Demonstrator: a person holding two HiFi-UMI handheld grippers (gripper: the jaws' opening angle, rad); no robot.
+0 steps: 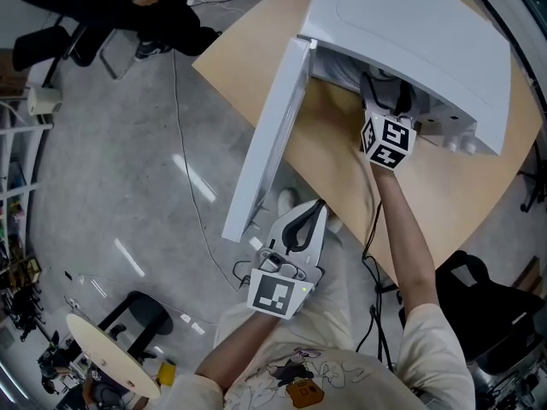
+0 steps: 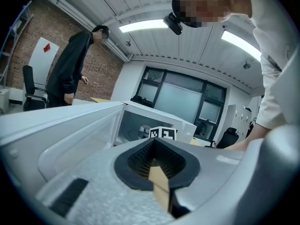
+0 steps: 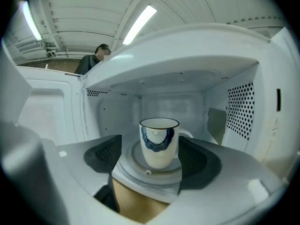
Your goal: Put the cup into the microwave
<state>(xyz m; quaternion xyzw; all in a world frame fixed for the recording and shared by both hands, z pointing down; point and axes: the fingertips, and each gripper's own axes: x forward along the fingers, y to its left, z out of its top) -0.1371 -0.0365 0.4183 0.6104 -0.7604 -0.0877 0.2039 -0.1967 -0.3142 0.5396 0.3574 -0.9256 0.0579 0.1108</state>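
Cup (image 3: 159,142) stands on the microwave (image 1: 410,32) turntable (image 3: 127,159), so we hold the right gripper (image 3: 157,167) with jaws wide around it, while the left gripper (image 2: 157,165) idles, jaws together and empty.

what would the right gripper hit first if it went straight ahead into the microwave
Most likely the cup, upright on the turntable dead ahead, in line with the gap between the open jaws; the back wall lies behind it.

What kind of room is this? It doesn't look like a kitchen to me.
Likely an office or lab workroom: the microwave sits on a plain wooden table, a cable trails over a concrete floor, and an office chair stands before a brick wall.
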